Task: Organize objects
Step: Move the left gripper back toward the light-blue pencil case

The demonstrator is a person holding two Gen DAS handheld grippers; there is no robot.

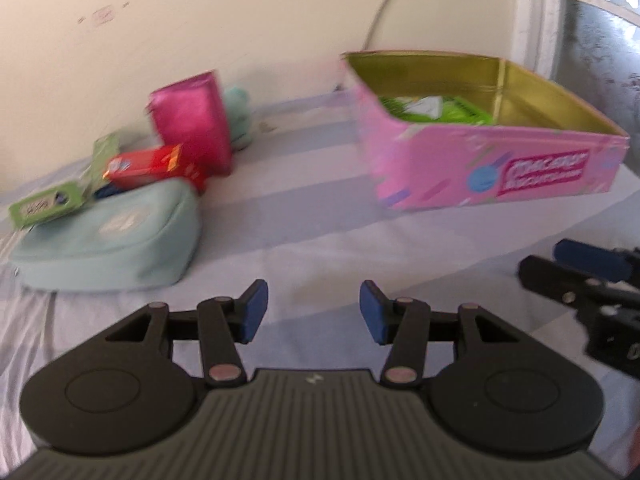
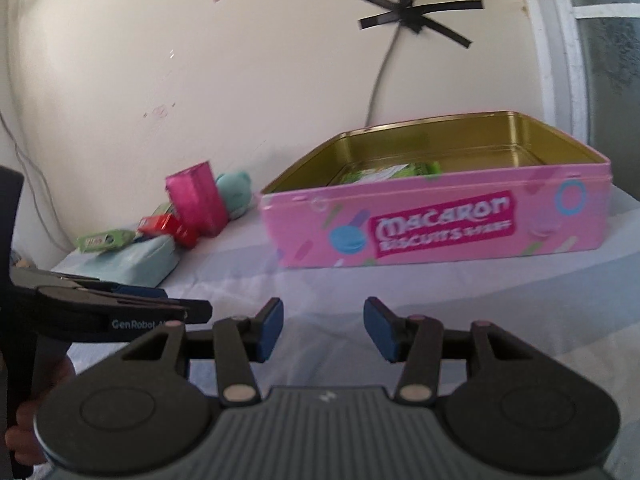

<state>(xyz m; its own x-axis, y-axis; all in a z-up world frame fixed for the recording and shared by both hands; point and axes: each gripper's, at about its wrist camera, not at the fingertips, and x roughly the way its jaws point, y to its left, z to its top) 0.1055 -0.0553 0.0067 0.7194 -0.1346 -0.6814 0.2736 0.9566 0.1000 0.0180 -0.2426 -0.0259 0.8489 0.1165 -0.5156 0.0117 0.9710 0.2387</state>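
An open pink macaron tin point(image 1: 500, 172) point(image 2: 440, 224) stands on the cloth at the back right, with green packets point(image 1: 432, 110) inside. To the left lies a pile: a teal pouch point(image 1: 112, 240) point(image 2: 132, 264) under a green box point(image 1: 48, 202), a red box point(image 1: 152, 166) point(image 2: 164, 226) and an upright magenta box point(image 1: 192, 132) point(image 2: 198, 196). A teal plush point(image 1: 238, 116) sits behind them. My left gripper point(image 1: 313, 292) hovers open over bare cloth, nothing between its pads. My right gripper point(image 2: 323, 308) is open too and holds nothing, short of the tin.
Pale striped cloth point(image 1: 304, 216) covers the surface. A cream wall runs close behind, with a grey cable point(image 2: 380, 76) taped to it. A white window frame point(image 2: 556, 60) rises at the right. Each gripper shows at the edge of the other's view.
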